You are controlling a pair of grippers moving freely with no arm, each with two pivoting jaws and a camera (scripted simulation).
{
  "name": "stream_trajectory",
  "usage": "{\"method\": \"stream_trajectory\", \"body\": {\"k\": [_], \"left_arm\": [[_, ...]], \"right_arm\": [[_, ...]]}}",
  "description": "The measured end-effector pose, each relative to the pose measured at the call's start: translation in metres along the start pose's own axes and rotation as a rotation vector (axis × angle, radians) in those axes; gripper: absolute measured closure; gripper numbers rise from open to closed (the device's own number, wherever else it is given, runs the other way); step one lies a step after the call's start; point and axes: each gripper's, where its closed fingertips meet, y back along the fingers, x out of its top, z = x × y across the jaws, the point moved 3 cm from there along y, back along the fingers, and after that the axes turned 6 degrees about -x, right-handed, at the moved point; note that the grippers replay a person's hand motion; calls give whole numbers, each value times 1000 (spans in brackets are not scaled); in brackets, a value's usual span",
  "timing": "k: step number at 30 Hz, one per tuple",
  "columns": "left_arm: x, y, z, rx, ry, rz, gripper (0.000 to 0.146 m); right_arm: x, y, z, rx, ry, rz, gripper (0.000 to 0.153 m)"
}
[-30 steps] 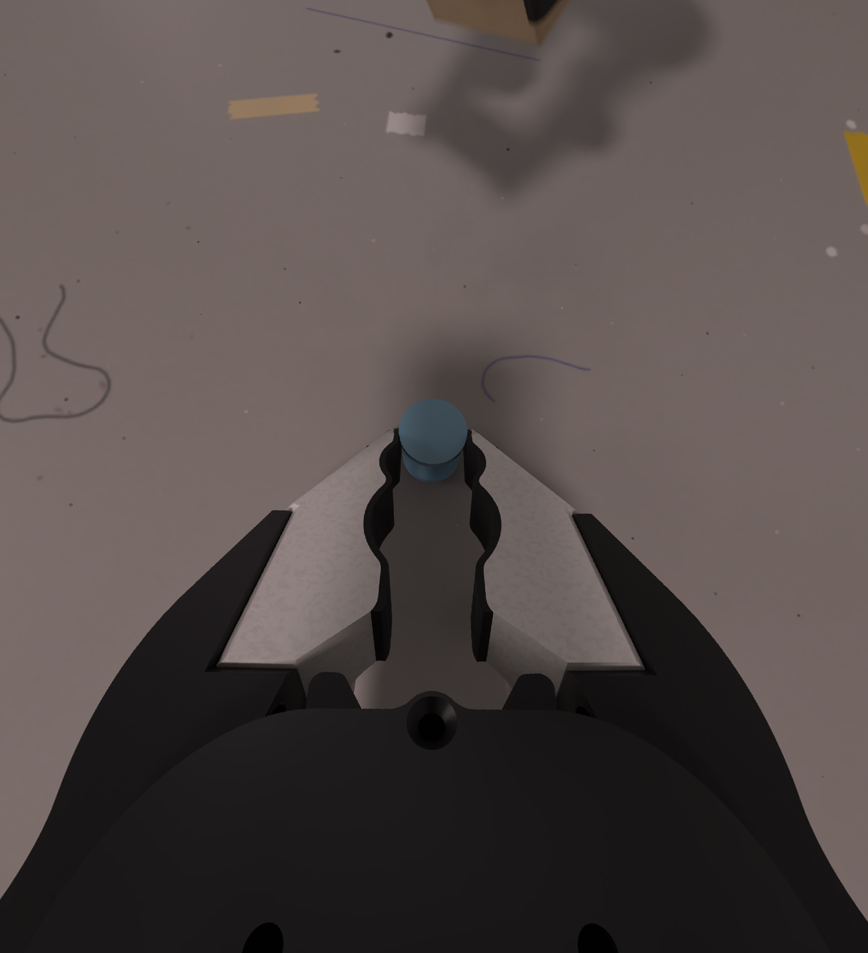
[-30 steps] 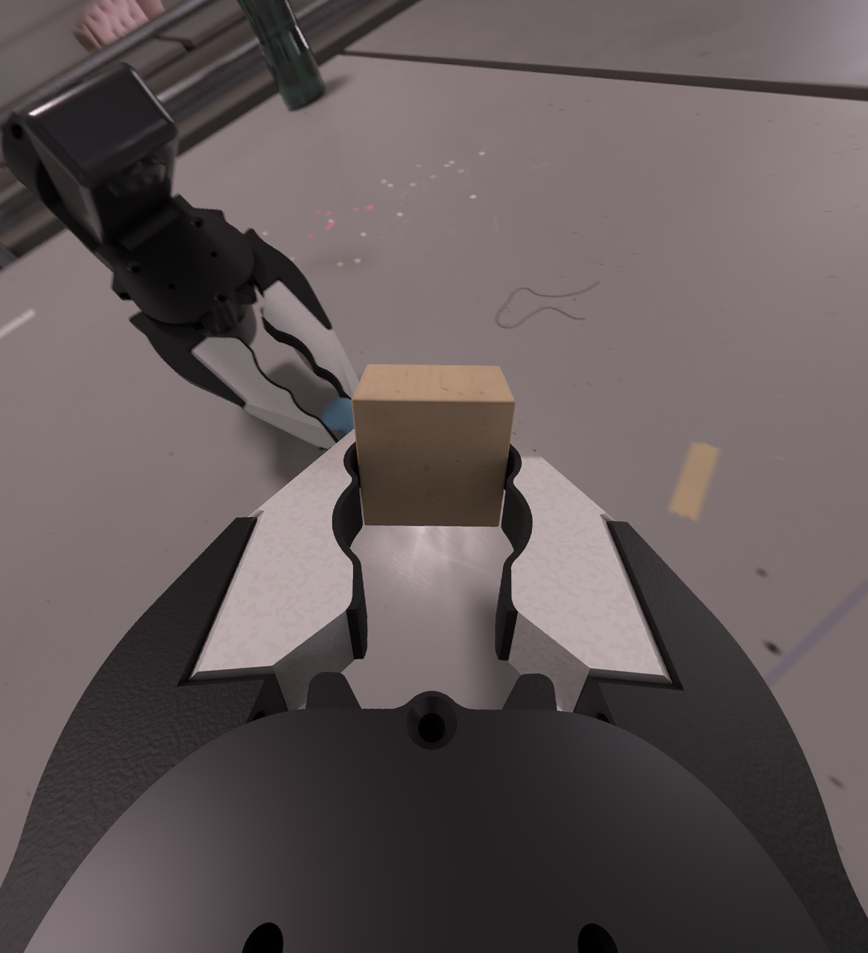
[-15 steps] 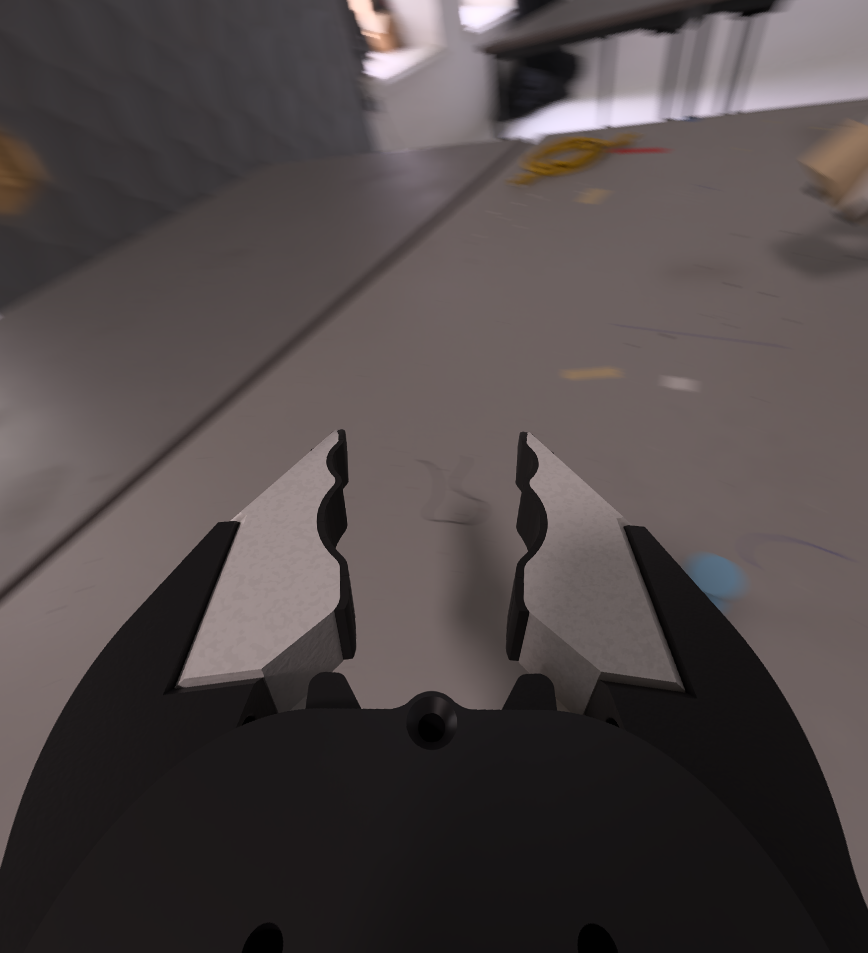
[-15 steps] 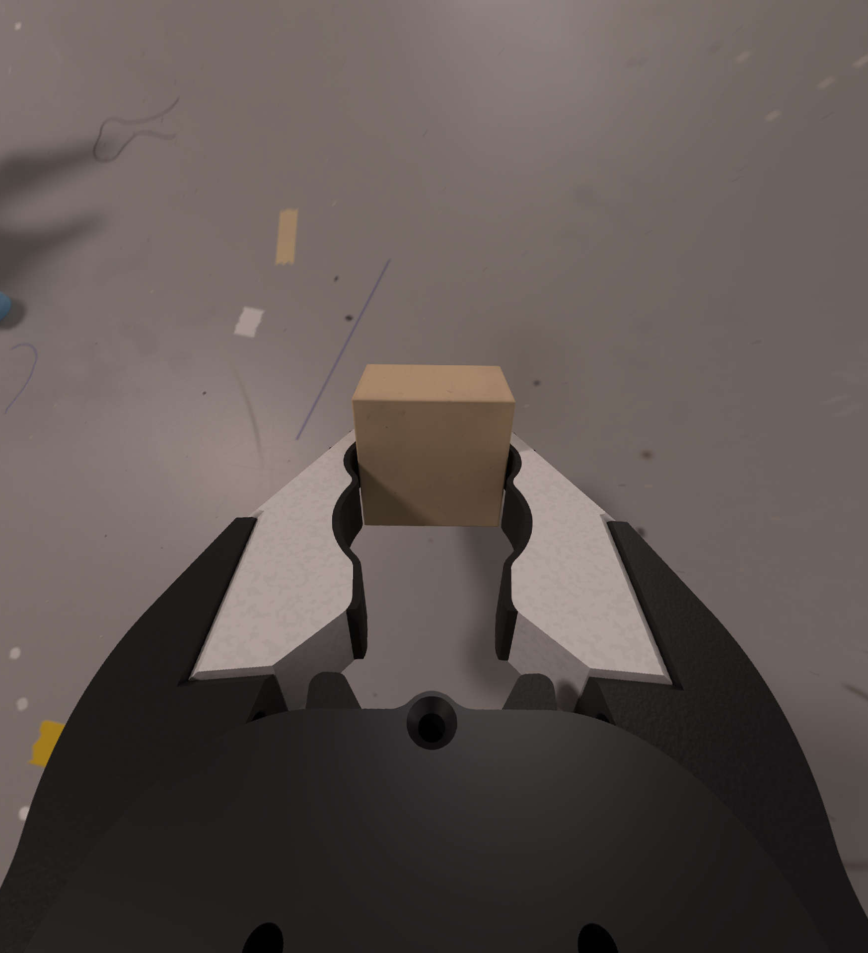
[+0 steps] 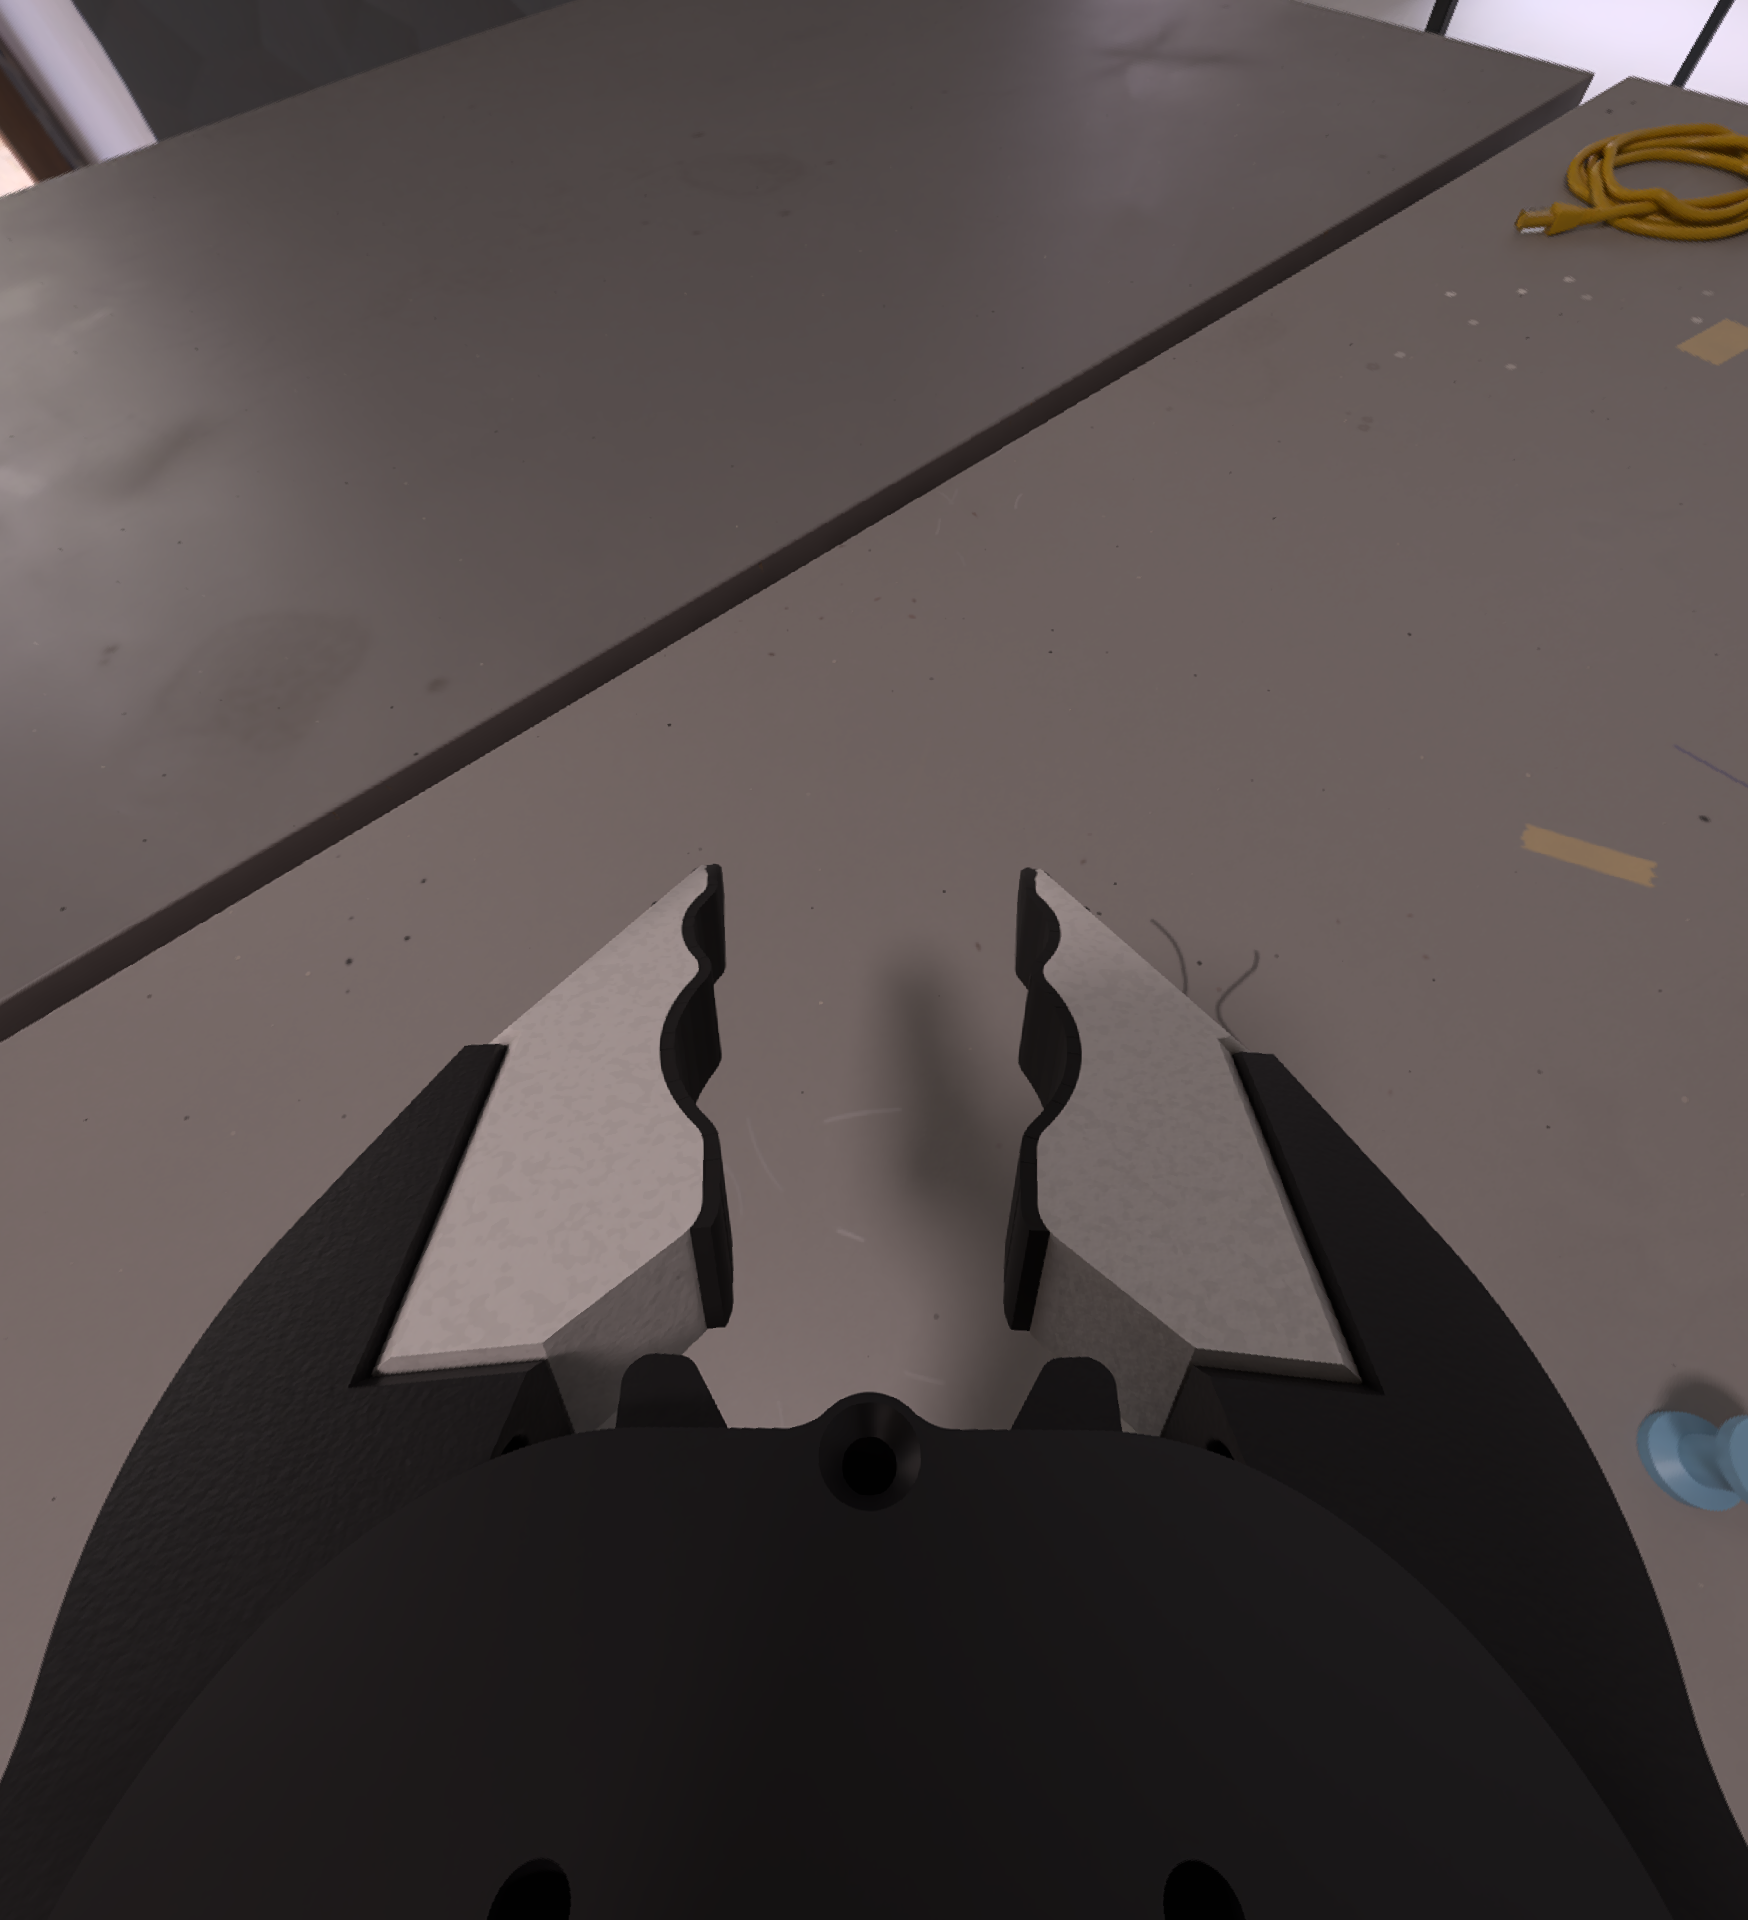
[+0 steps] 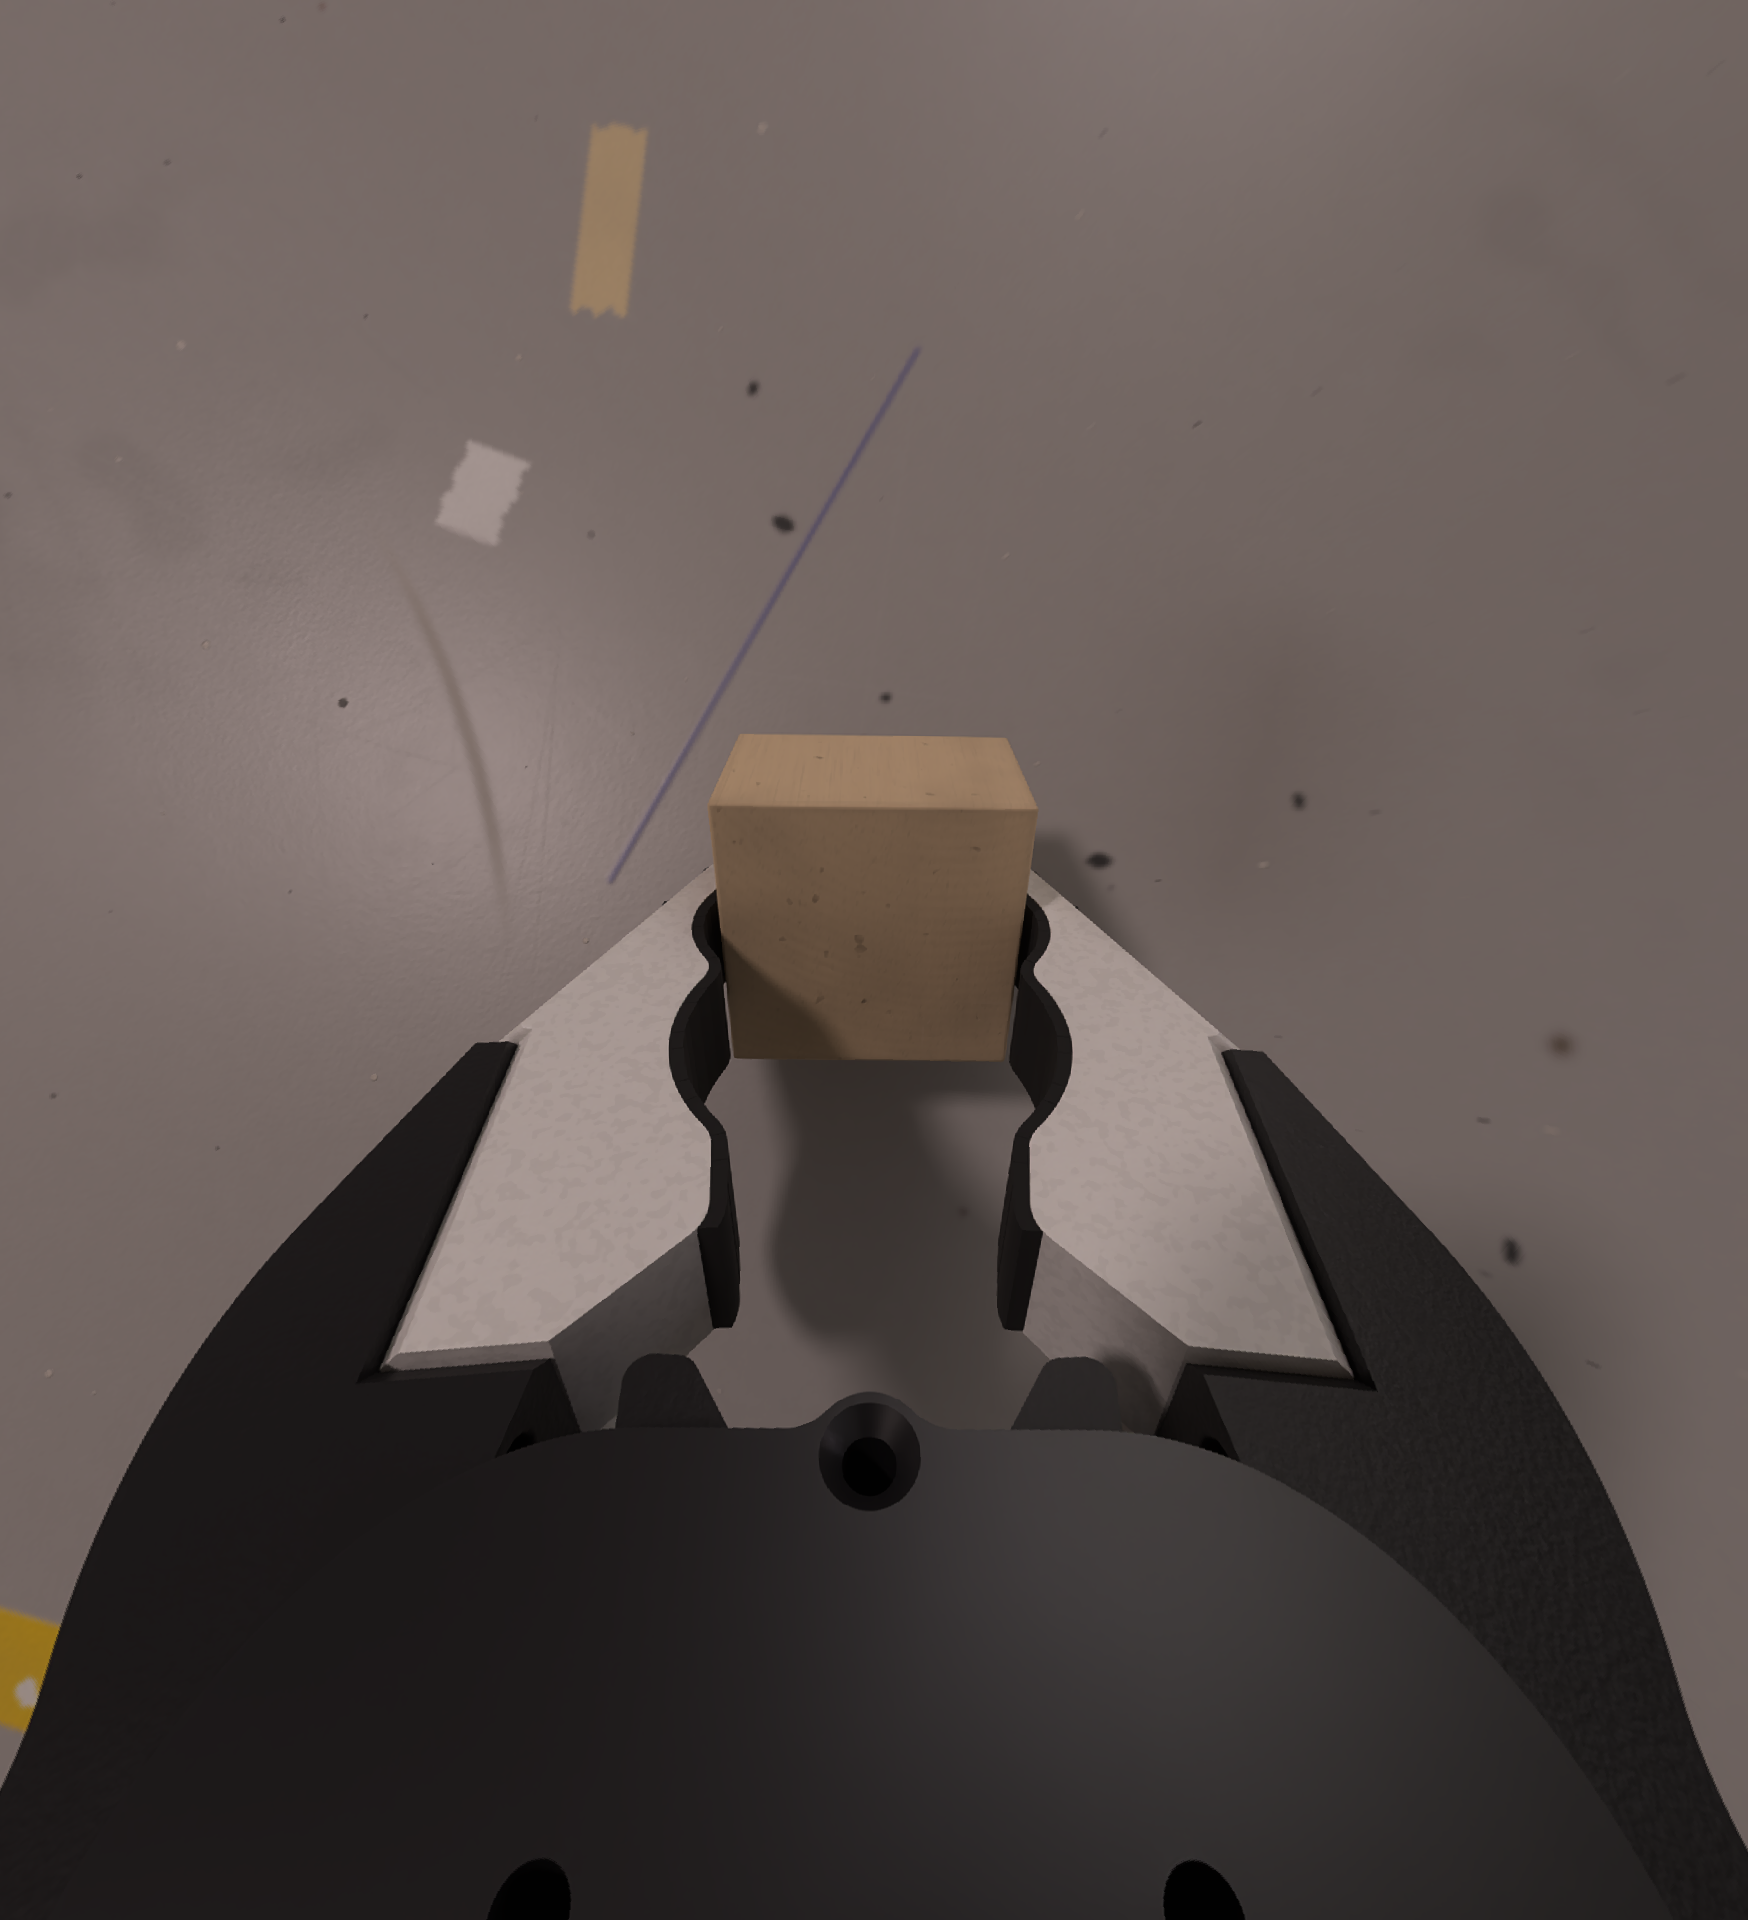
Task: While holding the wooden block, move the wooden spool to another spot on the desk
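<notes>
Grey surface (image 5: 1265, 644) seen stretching ahead of the left claw (image 5: 870, 883), scattered with tape scraps and a coiled yellow cable (image 5: 1691, 187) at the far right corner. Left claw held spread, nothing between its 2 fingers, only bare surface and a soft shadow. Right claw (image 6: 870, 914) pinching the wooden block (image 6: 870, 914) near its fingertips, clear above the surface, with a tan tape strip (image 6: 608, 218) and a white scrap (image 6: 482, 491) beyond.

Blue spool (image 5: 1743, 1465) found lying on its side on the surface, low and to the right of the left claw, beside its right finger rather than between the 2. Long axis running roughly left-right in that view, 1 flange facing the camera. Not visible from the right wrist. Judged nearer the left claw, the only free one; any regrasp would call for a swing right and back toward the spool.
</notes>
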Motion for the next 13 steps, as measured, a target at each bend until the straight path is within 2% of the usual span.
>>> {"method": "stream_trajectory", "body": {"k": [2,3,6,8,10,13], "left_arm": [[3,-1,0,-5,12,-2,94],[4,-1,-1,-4,20,0,96],[3,-3,-7,8,66,4,101],[-1,-7,-11,15,109,-18,101],[-6,-9,-13,36,133,-37,101],[-15,-10,-17,73,148,-55,101]], "right_arm": [[10,10,-1,-34,23,35,100],[21,17,-11,4,44,85,100],[56,24,-85,287,210,212,100],[67,7,-143,416,291,139,100],[71,-15,-177,423,405,90,100],[69,-33,-192,366,523,33,100]]}}
